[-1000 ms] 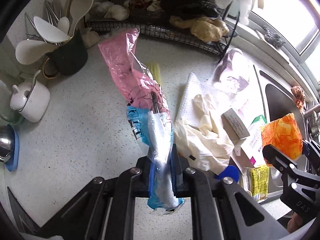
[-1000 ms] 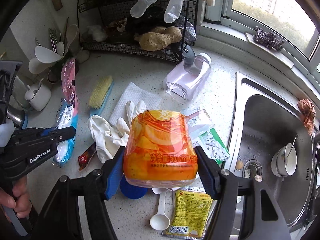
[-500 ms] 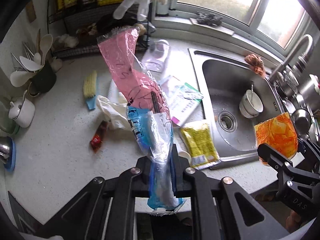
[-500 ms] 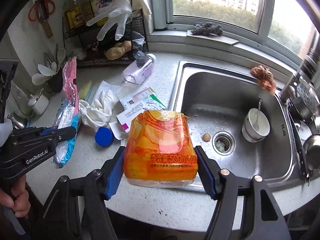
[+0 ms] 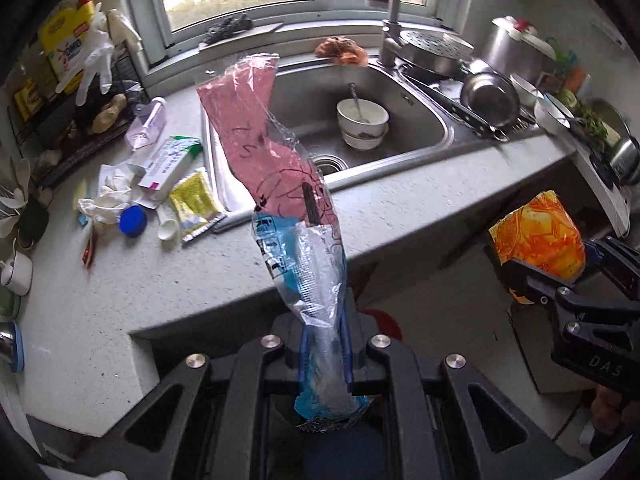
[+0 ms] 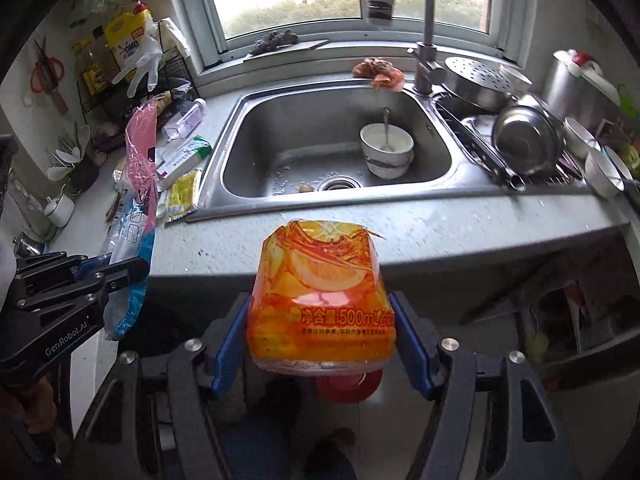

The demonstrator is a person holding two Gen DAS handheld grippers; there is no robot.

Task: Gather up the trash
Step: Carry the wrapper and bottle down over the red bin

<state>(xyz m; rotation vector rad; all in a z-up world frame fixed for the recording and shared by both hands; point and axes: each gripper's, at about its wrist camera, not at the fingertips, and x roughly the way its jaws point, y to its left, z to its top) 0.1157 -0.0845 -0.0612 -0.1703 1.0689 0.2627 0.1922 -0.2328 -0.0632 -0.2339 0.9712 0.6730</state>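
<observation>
Left gripper (image 5: 324, 344) clenched on a long wrapper (image 5: 280, 184), pink above and blue with clear film below, standing up from the fingers (image 5: 304, 344). Seen in the left wrist view in front of the sink (image 5: 400, 100), over the bench (image 5: 180, 272) edge. In the right wrist view, same wrapper (image 6: 138, 184) left of the sink (image 6: 304, 132), pinched by the left gripper (image 6: 116, 270).

Right gripper (image 6: 320, 340) grasping an orange bottle (image 6: 322, 300), blue fingers (image 6: 226, 344) pressed on both its sides, label with printed text facing the camera. Held off the bench (image 6: 440, 224), just in front of its edge, below the sink. In the left wrist view, bottle (image 5: 538, 244) well right of the sink, in the right gripper (image 5: 556, 280).

Left of the sink on the bench: yellow packet (image 5: 194, 200), blue cap (image 5: 133, 221), white spoon (image 5: 167, 227), white glove (image 5: 108, 196), box (image 5: 170, 162), clear bottle (image 5: 146, 122) lying on its side, small red sachet (image 5: 89, 248). Inside the sink: stacked bowls (image 6: 386, 150) with a spoon standing in the top one. Behind the sink: tap (image 6: 424, 28) and an orange rag (image 6: 380, 70). Right of the sink: steel pan (image 6: 528, 136) and pots. Below the bottle, something red (image 6: 348, 386) on the floor; cannot tell what.
</observation>
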